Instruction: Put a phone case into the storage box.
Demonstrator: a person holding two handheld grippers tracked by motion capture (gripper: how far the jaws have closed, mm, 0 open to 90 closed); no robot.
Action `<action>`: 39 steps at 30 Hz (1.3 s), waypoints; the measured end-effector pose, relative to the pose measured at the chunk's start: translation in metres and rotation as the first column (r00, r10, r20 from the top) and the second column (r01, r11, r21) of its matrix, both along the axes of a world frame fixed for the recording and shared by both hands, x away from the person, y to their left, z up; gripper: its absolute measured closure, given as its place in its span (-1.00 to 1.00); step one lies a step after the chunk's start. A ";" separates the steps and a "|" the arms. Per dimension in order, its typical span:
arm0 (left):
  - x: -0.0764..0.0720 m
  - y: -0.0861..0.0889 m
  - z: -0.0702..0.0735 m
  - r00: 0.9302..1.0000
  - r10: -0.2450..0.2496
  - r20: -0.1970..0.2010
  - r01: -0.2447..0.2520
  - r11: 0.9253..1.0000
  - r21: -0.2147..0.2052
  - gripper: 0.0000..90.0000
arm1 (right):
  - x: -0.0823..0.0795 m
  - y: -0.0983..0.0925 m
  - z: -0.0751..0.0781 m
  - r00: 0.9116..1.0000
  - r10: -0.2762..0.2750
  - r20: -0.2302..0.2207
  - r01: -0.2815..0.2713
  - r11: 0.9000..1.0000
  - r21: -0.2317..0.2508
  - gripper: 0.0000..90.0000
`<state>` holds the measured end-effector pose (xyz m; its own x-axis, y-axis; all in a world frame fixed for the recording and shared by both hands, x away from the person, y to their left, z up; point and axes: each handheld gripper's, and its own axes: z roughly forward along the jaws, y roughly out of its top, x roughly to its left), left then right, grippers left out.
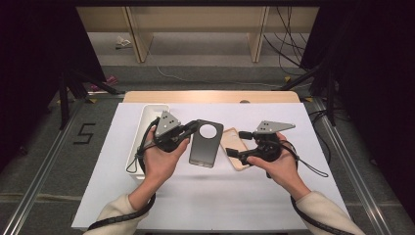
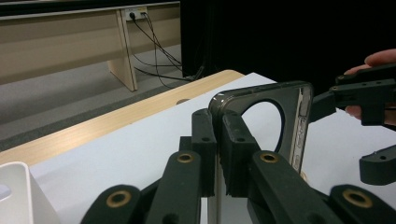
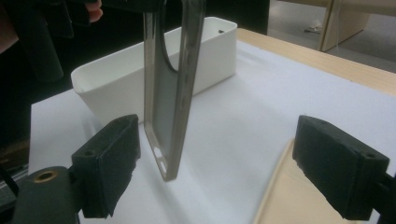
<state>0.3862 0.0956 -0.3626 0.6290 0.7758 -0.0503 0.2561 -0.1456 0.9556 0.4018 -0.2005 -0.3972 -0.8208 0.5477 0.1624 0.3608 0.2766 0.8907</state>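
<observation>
**Dark phone case hanging from one edge grip**

Forearms in pale sleeves are coming in from the bottom of the high view, one gripper in each hand. Going left to right: a white bin [image 1: 139,139] is lying along the left side of the bench, with the left gripper [image 1: 192,128] just beside it. Its jaws are clamping together on the rim of the dark phone case [image 1: 206,143], near the round camera cutout, and are holding the case tilted above the bench. Next comes a tan phone case [image 1: 234,147], lying flat on the sheet, and then the right gripper [image 1: 239,143], whose jaws are standing wide apart, gripping nothing, with the dark case's lower end hanging between them.

Judging from this, the thin rim grip is the weak point: the dark case could be pivoting or slipping out if the left hand tips. If the right gripper is closing carelessly, it could be pinching the tan case beneath instead, or knocking the hanging case loose.

White sheeting [image 1: 210,200] is covering the bench, with a wooden edge [image 1: 210,96] showing at the far side. Beyond, grey floor, trailing cables, pale wooden furniture legs and black curtains are surrounding the bench.
</observation>
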 end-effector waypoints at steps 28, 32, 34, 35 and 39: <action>0.003 0.014 0.008 0.999 0.035 0.020 -0.035 0.999 -0.015 0.87 | -0.008 -0.010 -0.011 1.000 -0.008 -0.006 0.008 1.000 -0.019 -0.64; 0.003 0.017 0.009 0.999 0.044 0.020 -0.043 0.999 -0.024 0.87 | -0.009 -0.012 -0.012 1.000 -0.009 -0.010 0.008 1.000 -0.020 -0.65; 0.004 0.018 0.010 0.999 0.046 0.022 -0.045 0.999 -0.024 0.87 | -0.010 -0.012 -0.013 1.000 -0.008 -0.012 0.008 1.000 -0.022 -0.65; 0.004 0.019 0.010 0.999 0.046 0.024 -0.046 0.999 -0.022 0.87 | -0.011 -0.013 -0.013 1.000 -0.008 -0.013 0.008 1.000 -0.023 -0.65; 0.005 0.022 0.011 0.998 0.054 0.025 -0.053 0.998 -0.023 0.87 | -0.012 -0.014 -0.014 1.000 -0.009 -0.013 0.008 1.000 -0.024 -0.65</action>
